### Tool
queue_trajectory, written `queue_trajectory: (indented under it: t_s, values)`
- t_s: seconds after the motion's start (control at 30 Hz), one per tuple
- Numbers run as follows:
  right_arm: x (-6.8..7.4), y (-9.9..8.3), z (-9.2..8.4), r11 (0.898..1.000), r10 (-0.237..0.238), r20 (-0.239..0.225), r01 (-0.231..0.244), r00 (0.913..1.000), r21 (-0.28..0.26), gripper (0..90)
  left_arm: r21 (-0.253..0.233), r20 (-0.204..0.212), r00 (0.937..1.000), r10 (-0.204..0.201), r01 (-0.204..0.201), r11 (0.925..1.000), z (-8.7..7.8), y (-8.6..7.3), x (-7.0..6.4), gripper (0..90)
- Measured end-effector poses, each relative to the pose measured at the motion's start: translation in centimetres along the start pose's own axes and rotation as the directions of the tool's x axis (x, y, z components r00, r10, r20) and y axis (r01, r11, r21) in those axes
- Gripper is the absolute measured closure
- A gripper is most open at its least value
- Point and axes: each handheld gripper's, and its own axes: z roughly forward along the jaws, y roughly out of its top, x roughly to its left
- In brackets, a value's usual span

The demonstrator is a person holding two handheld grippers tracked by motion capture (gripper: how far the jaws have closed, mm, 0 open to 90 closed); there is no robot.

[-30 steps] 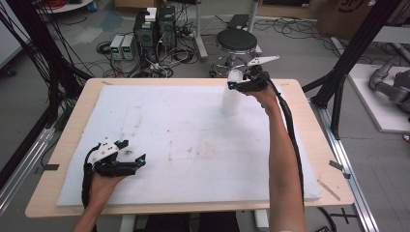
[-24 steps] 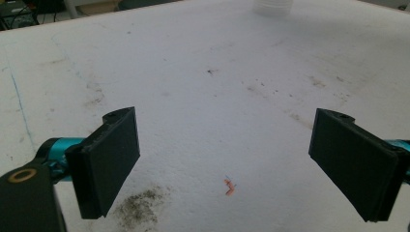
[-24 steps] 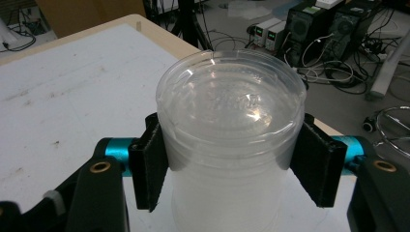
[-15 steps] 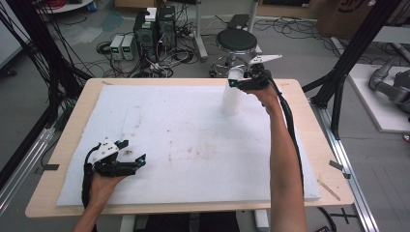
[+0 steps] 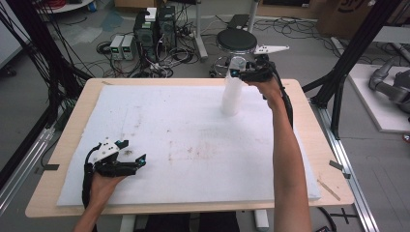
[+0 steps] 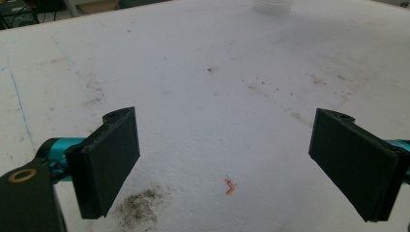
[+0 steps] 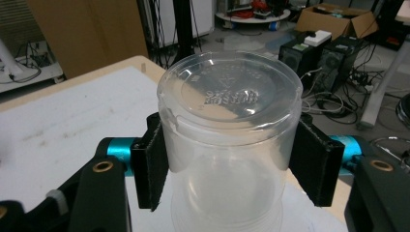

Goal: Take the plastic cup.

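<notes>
High view: my right gripper [image 5: 237,73] is at the far edge of the table [image 5: 309,125], right of centre, clamped on the top of a stack of clear plastic cups [image 5: 232,96] that stands upside down on the white foam mat [image 5: 193,140]. Right gripper view: the two black pads [image 7: 152,164] press on opposite sides of the topmost cup [image 7: 227,140], just below its upturned base, where embossed lettering is visible; these jaws have just been closing on the cup, which sits squarely between them. A second rim shows just beneath the gripped cup, but I cannot tell whether the top cup has separated from the one under it. High view: my left gripper [image 5: 138,162] rests low over the near left corner of the mat, well apart from the stack. Left gripper view: its jaws stand wide apart with nothing between them, the stained mat showing through the gap, a dark smudge [image 6: 140,205] near the left pad and a small orange fleck [image 6: 229,185] midway between the pads; the foot of the stack [image 6: 273,6] shows at the far edge. High view: beyond the table, a round black stool [image 5: 237,41] and computer boxes [image 5: 154,24] stand on the floor.
</notes>
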Motion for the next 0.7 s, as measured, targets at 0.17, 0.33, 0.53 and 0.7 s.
queue_trajectory:
  t_s: [0.17, 0.33, 0.53, 0.7]
  values:
    - [0.2, 1.7, -0.5, 1.000, -0.008, 0.002, 0.008, 1.0000, -0.010, 37.8, 0.002, 0.000, 1.0000, -0.001, 0.001, 1.0000, 0.0, 0.0, 0.0, 10.7]
    - [0.5, 3.1, -1.1, 0.999, -0.030, 0.012, 0.031, 0.9995, -0.027, 38.1, 0.000, 0.004, 1.0000, -0.001, 0.001, 1.0000, 0.0, 0.0, 0.0, 10.7]
    - [0.7, 4.4, -1.9, 0.999, -0.032, 0.016, 0.032, 0.9994, -0.021, 38.0, -0.001, 0.004, 1.0000, -0.004, 0.004, 1.0000, 0.0, 0.0, 0.0, 10.7]
    - [1.0, 5.1, -2.2, 0.999, -0.042, 0.018, 0.043, 0.9989, -0.033, 38.4, -0.001, 0.005, 1.0000, -0.001, 0.001, 1.0000, 0.0, 0.0, 0.0, 10.7]
